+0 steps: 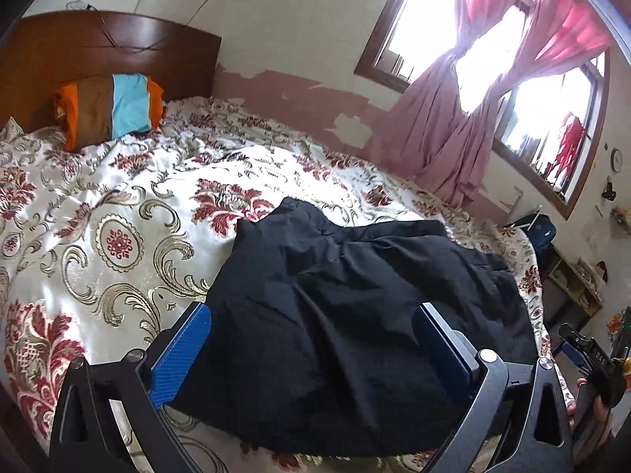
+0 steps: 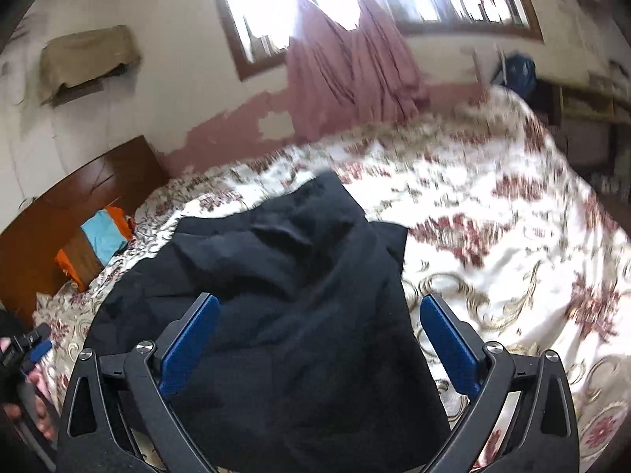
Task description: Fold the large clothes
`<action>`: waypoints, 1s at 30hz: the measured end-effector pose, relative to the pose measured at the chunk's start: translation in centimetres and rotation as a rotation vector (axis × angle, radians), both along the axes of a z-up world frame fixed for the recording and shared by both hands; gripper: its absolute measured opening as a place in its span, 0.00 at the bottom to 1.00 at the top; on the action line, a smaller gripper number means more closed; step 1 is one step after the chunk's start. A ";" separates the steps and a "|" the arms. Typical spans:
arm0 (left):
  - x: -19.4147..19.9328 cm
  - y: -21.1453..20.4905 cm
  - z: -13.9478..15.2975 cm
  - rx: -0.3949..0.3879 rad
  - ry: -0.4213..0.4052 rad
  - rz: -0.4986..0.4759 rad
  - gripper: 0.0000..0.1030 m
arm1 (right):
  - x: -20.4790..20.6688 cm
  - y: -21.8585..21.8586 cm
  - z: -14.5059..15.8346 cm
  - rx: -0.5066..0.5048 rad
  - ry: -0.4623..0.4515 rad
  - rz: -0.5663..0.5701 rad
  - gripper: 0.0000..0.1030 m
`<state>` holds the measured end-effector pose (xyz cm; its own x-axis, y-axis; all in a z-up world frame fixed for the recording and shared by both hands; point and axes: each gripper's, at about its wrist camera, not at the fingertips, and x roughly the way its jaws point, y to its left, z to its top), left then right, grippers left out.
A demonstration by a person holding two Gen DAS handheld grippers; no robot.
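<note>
A black garment [image 1: 355, 315] lies folded and rumpled on the flowered bedspread [image 1: 118, 205]. My left gripper [image 1: 315, 311] hovers over its near part, open wide, blue pads clear of the cloth. In the right wrist view the same garment [image 2: 299, 295] lies below my right gripper [image 2: 319, 303], which is open too, nothing pinched between its blue pads. The right gripper also shows at the far right edge of the left wrist view [image 1: 583, 354], held by a hand. The left gripper [image 2: 31, 347] appears at the left edge of the right wrist view.
A striped orange, brown and blue pillow [image 1: 110, 110] leans on the wooden headboard [image 1: 98, 51]. Pink curtains [image 1: 453, 130] hang at the windows beyond the bed. A shelf unit [image 1: 572, 283] and a blue bag [image 1: 540, 228] stand past the bed's far corner.
</note>
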<state>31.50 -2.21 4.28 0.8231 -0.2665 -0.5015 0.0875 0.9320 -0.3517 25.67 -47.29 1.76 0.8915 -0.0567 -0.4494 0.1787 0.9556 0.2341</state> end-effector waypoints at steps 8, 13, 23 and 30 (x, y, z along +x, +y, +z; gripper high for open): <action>-5.9 -2.0 2.7 0.122 -0.131 -0.003 1.00 | -5.0 5.2 3.4 -0.165 -0.161 0.070 0.98; -8.8 -2.4 4.0 0.116 -0.196 -0.008 1.00 | -7.6 6.6 4.8 -0.155 -0.226 0.092 0.98; -14.2 -2.6 4.7 0.095 -0.263 0.000 1.00 | -12.8 8.7 4.9 -0.155 -0.295 0.123 0.98; -18.2 -4.0 4.1 0.146 -0.295 -0.005 1.00 | -16.4 9.5 4.2 -0.157 -0.314 0.128 0.98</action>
